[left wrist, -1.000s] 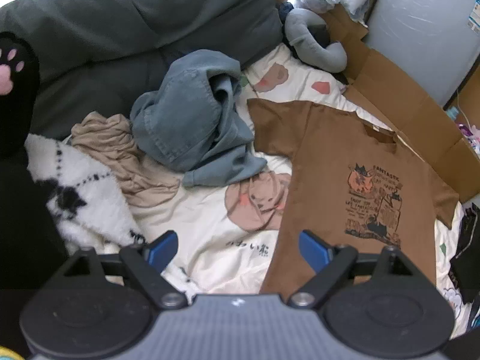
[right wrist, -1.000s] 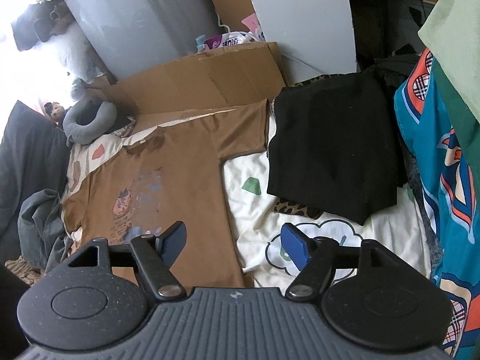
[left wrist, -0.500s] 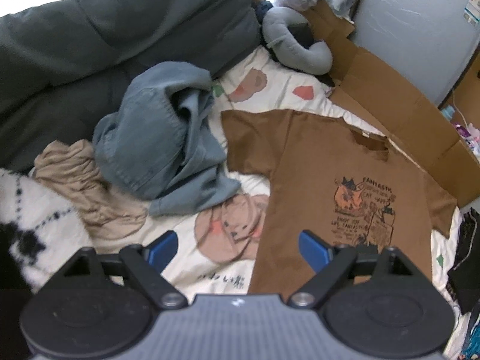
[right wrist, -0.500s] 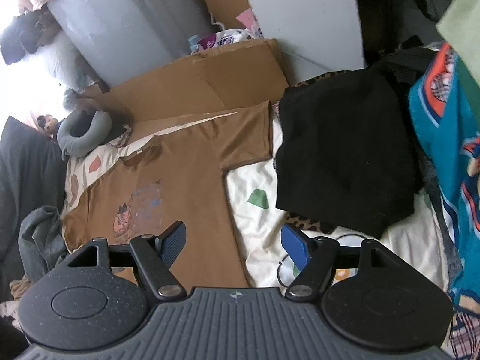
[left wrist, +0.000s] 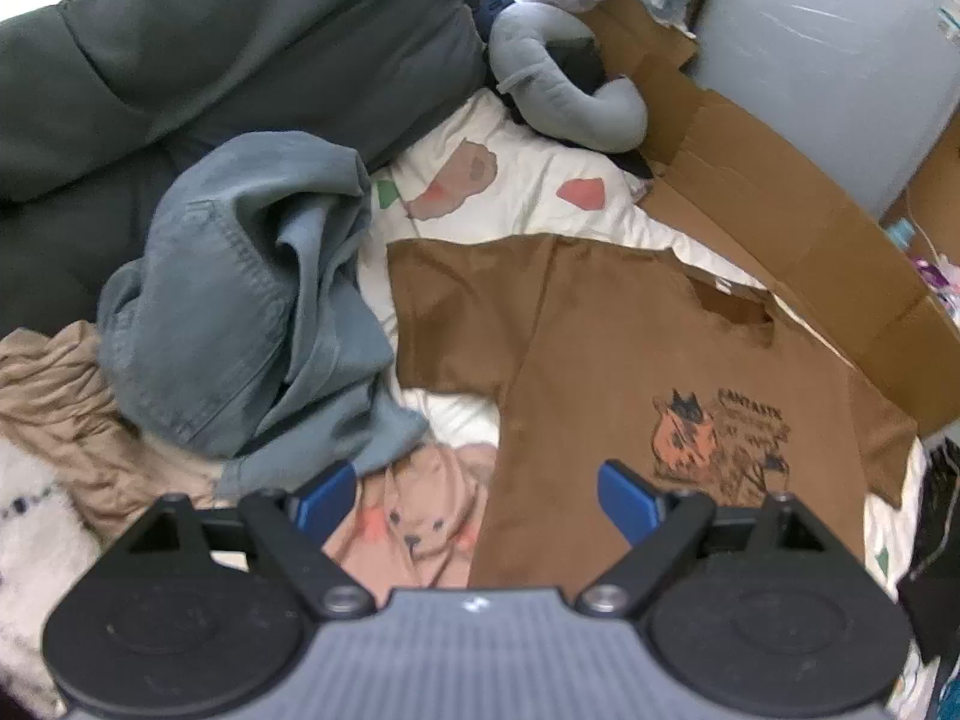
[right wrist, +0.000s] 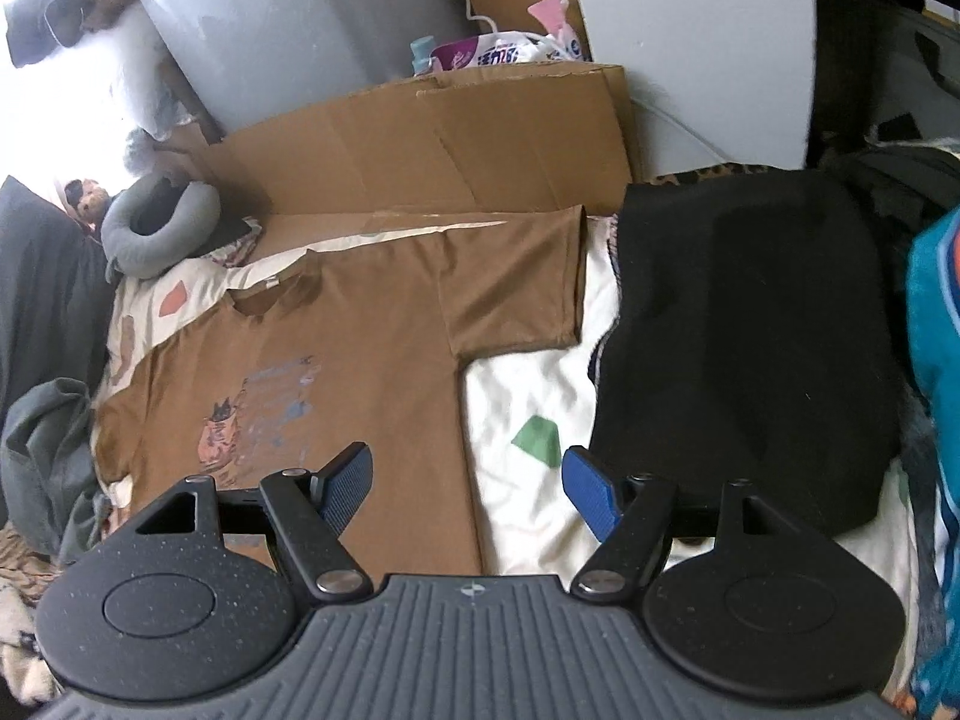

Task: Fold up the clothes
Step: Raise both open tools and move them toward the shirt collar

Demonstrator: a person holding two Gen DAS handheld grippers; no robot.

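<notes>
1. On the patterned bedsheet (left wrist: pixel 528 192) the brown T-shirt (left wrist: pixel 630 348) lies spread flat, print up, both sleeves out; no fold has been made in it.
2. Beside it, to its left in the left wrist view, a blue-grey garment (left wrist: pixel 240 312) and a beige one (left wrist: pixel 54 408) sit crumpled, apparently waiting their turn.
3. Past the shirt's other sleeve, a black garment (right wrist: pixel 744 336) lies fairly flat; whether it is folded cannot be told.
4. Both the left gripper (left wrist: pixel 477 495) and right gripper (right wrist: pixel 468 483) hover over the shirt's lower half, jaws wide apart, holding nothing.
5. Judged from this, folding is at its start: the sleeves and body are all left to do.
</notes>
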